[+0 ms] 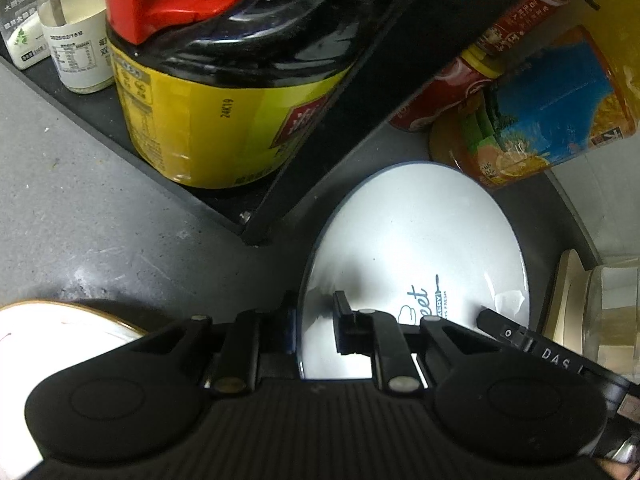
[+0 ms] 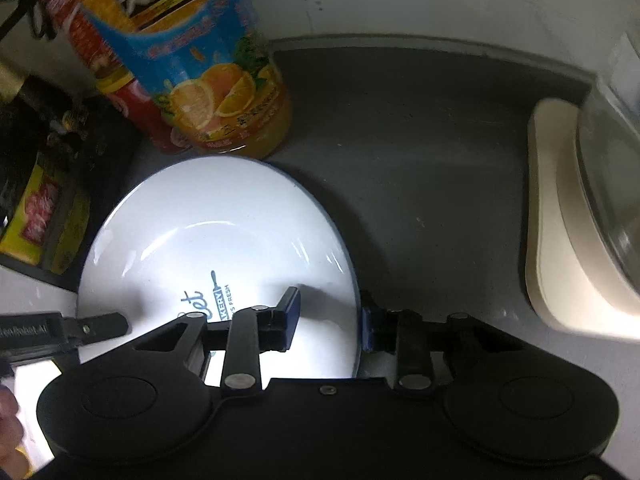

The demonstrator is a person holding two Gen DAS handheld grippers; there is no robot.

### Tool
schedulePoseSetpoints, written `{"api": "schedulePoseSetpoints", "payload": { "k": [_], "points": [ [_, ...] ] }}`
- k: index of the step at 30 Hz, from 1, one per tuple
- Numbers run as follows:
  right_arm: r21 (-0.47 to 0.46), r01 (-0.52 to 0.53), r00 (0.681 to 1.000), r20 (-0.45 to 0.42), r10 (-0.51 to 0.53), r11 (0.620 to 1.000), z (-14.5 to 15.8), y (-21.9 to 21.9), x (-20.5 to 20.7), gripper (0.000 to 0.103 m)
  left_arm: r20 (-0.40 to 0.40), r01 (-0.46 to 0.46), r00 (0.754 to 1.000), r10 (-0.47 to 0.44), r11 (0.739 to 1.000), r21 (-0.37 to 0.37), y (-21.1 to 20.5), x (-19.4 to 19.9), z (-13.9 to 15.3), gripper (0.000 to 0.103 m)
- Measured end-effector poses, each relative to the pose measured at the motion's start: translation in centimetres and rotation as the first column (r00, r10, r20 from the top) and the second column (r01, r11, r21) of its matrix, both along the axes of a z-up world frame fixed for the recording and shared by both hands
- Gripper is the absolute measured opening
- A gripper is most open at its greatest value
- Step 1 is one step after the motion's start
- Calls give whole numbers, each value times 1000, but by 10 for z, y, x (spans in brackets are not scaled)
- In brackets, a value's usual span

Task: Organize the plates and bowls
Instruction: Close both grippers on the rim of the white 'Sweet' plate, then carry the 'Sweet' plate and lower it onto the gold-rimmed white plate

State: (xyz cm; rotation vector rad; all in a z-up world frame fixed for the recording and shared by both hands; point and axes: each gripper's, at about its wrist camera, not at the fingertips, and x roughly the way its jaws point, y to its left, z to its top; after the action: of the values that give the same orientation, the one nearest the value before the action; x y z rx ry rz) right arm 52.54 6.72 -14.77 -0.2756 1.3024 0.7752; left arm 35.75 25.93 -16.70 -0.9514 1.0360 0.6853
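Note:
A white plate with a blue rim and blue lettering (image 1: pixel 416 248) lies on the grey counter; it also shows in the right wrist view (image 2: pixel 224 220). My left gripper (image 1: pixel 314 320) straddles the plate's left rim, one finger over the plate, one outside. My right gripper (image 2: pixel 330 320) straddles the plate's right rim the same way. Both sets of jaws stand partly apart around the rim; whether they press on it I cannot tell. A second white dish with a gold rim (image 1: pixel 60 324) sits at the lower left.
A black rack (image 1: pixel 256 216) holds a large dark sauce bottle (image 1: pixel 224 80) and small jars (image 1: pixel 76 40). An orange juice bottle (image 2: pixel 192 60) and a red bottle (image 2: pixel 120 80) stand just behind the plate. A cream base with a glass vessel (image 2: pixel 580 220) stands right.

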Motion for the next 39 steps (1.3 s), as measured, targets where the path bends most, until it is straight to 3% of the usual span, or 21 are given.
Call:
{"api": "schedulePoseSetpoints", "payload": {
  "k": [9,22,39],
  "points": [
    [55,17,1000,-1,-17,998,22,-26,-12,15,31,34,999,-34,999,0,8,-10,15,10],
    [143,92,995,16,-95,985,52,-46,-42,13,103,87,991,-90,996,34,7,-39,56,9],
    [197,96,995,14,-100,976,80,-63,-123,12,125,87,988,-93,995,53,-2,-127,92,9]
  ]
}}
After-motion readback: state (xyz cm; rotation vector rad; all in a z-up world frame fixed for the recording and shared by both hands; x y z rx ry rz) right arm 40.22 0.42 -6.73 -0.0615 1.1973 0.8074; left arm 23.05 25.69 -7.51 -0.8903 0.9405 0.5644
